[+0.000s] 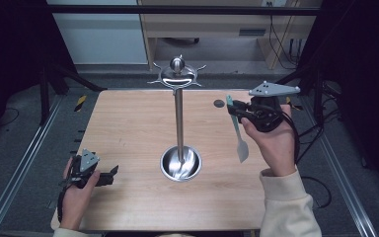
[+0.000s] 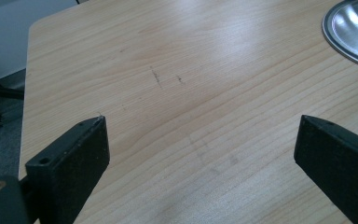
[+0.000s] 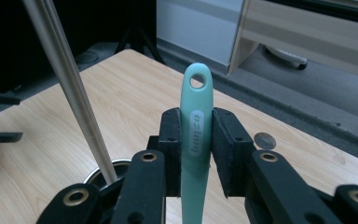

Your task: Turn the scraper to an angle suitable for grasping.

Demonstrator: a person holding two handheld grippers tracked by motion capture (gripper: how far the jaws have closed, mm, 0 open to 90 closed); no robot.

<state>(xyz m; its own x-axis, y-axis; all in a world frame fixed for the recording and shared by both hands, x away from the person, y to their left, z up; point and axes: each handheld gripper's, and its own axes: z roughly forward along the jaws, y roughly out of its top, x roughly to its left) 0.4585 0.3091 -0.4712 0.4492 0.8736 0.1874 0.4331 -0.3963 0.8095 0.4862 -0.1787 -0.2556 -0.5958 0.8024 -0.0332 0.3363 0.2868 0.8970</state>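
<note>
A teal spatula with a pale blade hangs above the table's right side, held by its handle in my right gripper. In the right gripper view the jaws are shut on the teal handle, whose end with a hanging hole points up. A steel stand rises from a round steel base at mid-table, topped by a ring of hooks. My left gripper rests low at the near left, open, with bare wood between its fingers.
The wooden table has a small dark round hole at the far right. Metal rails run along both sides of the table. The stand's base edge lies to the upper right of the left gripper.
</note>
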